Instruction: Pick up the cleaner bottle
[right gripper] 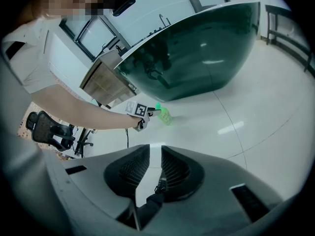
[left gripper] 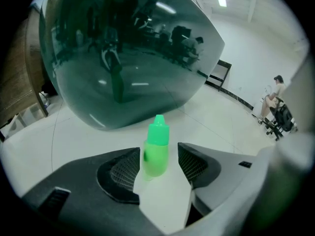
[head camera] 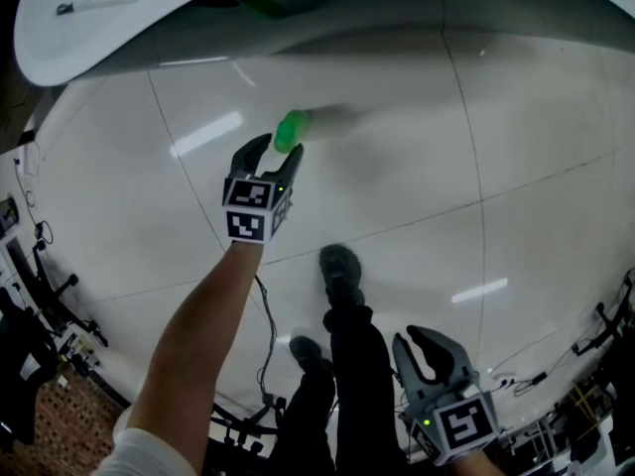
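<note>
Left gripper (left gripper: pixel 158 154) jaws are held spread and released, with the green cleaner bottle (left gripper: pixel 156 144) standing upright on the floor (left gripper: pixel 221 127) between them, not squeezed. Grasping appears to be in hand; an even closing on the body is called for, then lifting.

The bare left arm (head camera: pixel 198 345) reaches out toward 1 o'clock. The left tool (head camera: pixel 276 152) has its jaws wide apart. The right tool (head camera: pixel 425 340) sits low at 5 o'clock, jaws only a little apart.
</note>
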Demonstrator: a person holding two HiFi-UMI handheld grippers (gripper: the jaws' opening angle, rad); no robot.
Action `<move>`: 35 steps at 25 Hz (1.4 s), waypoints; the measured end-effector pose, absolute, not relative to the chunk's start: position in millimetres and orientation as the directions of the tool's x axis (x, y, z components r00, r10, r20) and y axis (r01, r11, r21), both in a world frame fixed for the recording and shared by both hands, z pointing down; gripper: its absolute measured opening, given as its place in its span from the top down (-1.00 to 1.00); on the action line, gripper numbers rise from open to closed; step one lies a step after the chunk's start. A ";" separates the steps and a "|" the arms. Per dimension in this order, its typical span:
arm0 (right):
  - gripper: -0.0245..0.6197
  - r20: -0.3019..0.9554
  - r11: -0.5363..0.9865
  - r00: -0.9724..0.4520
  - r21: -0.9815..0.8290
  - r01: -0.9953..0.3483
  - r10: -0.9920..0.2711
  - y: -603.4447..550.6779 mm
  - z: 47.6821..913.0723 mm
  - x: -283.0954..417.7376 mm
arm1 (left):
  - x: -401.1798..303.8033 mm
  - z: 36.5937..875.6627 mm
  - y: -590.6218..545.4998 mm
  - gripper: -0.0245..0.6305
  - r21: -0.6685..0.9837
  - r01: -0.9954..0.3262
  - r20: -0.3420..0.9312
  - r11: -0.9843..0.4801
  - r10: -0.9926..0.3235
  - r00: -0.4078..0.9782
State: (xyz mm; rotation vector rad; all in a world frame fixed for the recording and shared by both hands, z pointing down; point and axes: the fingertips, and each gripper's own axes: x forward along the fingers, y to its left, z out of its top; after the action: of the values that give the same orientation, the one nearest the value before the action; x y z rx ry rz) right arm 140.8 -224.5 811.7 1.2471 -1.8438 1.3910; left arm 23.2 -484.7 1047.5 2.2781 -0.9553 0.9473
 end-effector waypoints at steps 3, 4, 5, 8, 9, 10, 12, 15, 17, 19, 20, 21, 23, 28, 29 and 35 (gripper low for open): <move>0.70 0.823 0.044 -0.445 -0.460 -0.887 -0.354 -222.7 817.1 141.9 | 27.9 1058.4 -487.4 0.18 0.153 -0.750 0.758 -0.643 -0.410 0.507; 0.70 0.825 0.041 -0.444 -0.460 -0.887 -0.350 -222.0 818.9 141.8 | 28.1 1062.1 -489.0 0.18 0.149 -0.752 0.760 -0.642 -0.412 0.502; 0.70 0.827 0.037 -0.443 -0.460 -0.887 -0.346 -221.3 820.6 141.6 | 28.0 1065.2 -490.9 0.16 0.144 -0.754 0.761 -0.641 -0.415 0.498; 0.70 0.832 0.026 -0.442 -0.461 -0.887 -0.334 -219.5 826.7 141.4 | 29.6 1071.8 -498.3 0.16 0.127 -0.757 0.760 -0.641 -0.427 0.489; 0.70 0.833 0.024 -0.442 -0.461 -0.887 -0.332 -219.1 828.8 141.5 | 31.2 1073.7 -500.5 0.16 0.124 -0.756 0.759 -0.643 -0.430 0.490; 0.70 0.834 0.023 -0.441 -0.460 -0.888 -0.331 -218.7 830.6 141.8 | 33.0 1075.8 -502.1 0.16 0.122 -0.755 0.758 -0.645 -0.431 0.490; 0.70 0.836 0.021 -0.439 -0.459 -0.888 -0.330 -218.6 832.5 142.1 | 35.7 1080.5 -504.5 0.16 0.115 -0.751 0.759 -0.650 -0.430 0.489; 0.70 0.836 0.024 -0.437 -0.456 -0.890 -0.331 -221.2 832.2 140.2 | 37.0 1086.2 -509.2 0.15 0.102 -0.743 0.758 -0.661 -0.433 0.489; 0.70 0.840 0.022 -0.433 -0.451 -0.892 -0.326 -222.3 833.6 140.8 | 38.0 1091.4 -511.5 0.16 0.100 -0.743 0.759 -0.661 -0.433 0.487; 0.70 0.846 0.018 -0.426 -0.444 -0.896 -0.320 -221.5 835.8 142.9 | 39.1 1097.3 -512.5 0.16 0.102 -0.750 0.762 -0.654 -0.433 0.481; 0.70 0.848 0.017 -0.423 -0.441 -0.897 -0.318 -220.7 836.6 143.3 | 39.7 1099.8 -512.9 0.16 0.105 -0.753 0.764 -0.650 -0.431 0.480; 0.70 0.850 0.017 -0.421 -0.439 -0.898 -0.315 -219.9 837.1 142.9 | 40.4 1101.7 -513.4 0.16 0.108 -0.754 0.765 -0.648 -0.430 0.480; 0.70 0.852 0.019 -0.421 -0.438 -0.899 -0.312 -219.1 837.7 140.7 | 42.1 1102.4 -515.7 0.16 0.111 -0.752 0.762 -0.650 -0.430 0.484; 0.70 0.849 0.020 -0.421 -0.438 -0.899 -0.319 -216.2 840.0 137.0 | 45.2 1103.1 -516.0 0.31 0.086 -0.732 0.769 -0.676 -0.422 0.481; 0.70 0.849 0.019 -0.420 -0.438 -0.899 -0.319 -215.2 839.8 136.0 | 43.6 1103.6 -516.4 0.33 0.076 -0.727 0.773 -0.683 -0.420 0.475; 0.70 0.851 0.009 -0.413 -0.434 -0.901 -0.324 -212.3 836.4 137.5 | 29.8 1098.2 -521.7 0.38 0.088 -0.737 0.778 -0.670 -0.416 0.471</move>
State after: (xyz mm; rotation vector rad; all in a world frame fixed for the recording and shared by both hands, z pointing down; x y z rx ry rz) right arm 137.5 -212.3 836.4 1.2571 -1.7621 1.4160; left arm 29.8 -521.7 1098.2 2.3097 -0.9632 1.0550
